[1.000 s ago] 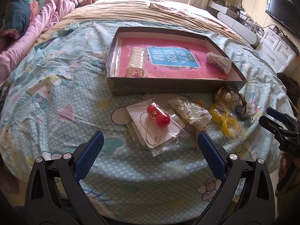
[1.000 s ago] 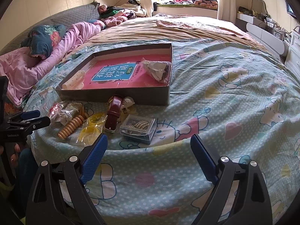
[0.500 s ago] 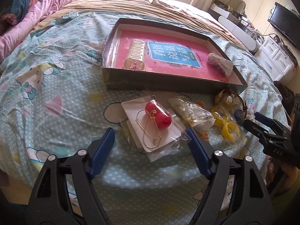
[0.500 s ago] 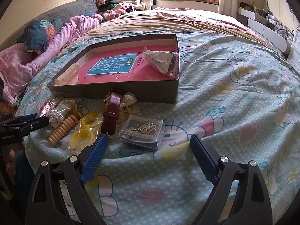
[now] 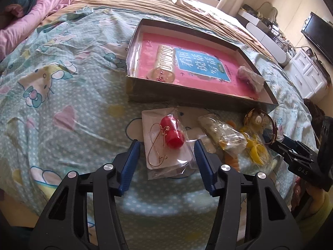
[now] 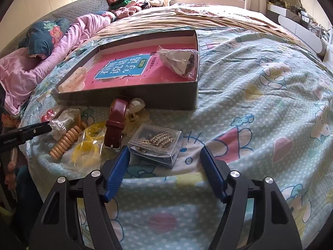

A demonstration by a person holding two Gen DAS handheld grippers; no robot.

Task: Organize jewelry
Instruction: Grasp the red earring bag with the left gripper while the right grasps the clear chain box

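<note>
Left wrist view. The left gripper (image 5: pixel 166 145) is spread wide, its blue pads (image 5: pixel 131 160) flanking a clear bag (image 5: pixel 168 145) that holds a white card, a red cap-shaped piece (image 5: pixel 172 133) and a gold wire earring (image 5: pixel 157 145); nothing is pinched. The bag lies on the cartoon-print bedsheet (image 5: pixel 62 95) near the bed's front edge, just before the shallow grey box (image 5: pixel 187 95). Inside the box lie a pink book (image 5: pixel 199 68), a pale bead bracelet (image 5: pixel 165 60) at its left end and a crumpled bag (image 5: pixel 250 77) at its right corner. Right of the card lie a second clear packet (image 5: pixel 224 133), yellow rings (image 5: pixel 258 150) and a watch (image 5: pixel 260 118).

Right wrist view. The right gripper (image 6: pixel 165 158) is likewise spread, empty, with its left pad beside a clear plastic case (image 6: pixel 156 143) containing a gold chain (image 6: pixel 156 138) (the case touches neither pad visibly). A brown-strap watch (image 6: pixel 116 123), orange bead bracelet (image 6: pixel 66 139) and yellow rings (image 6: pixel 89 141) lie left of the case, before the box wall (image 6: pixel 145 98).
</note>
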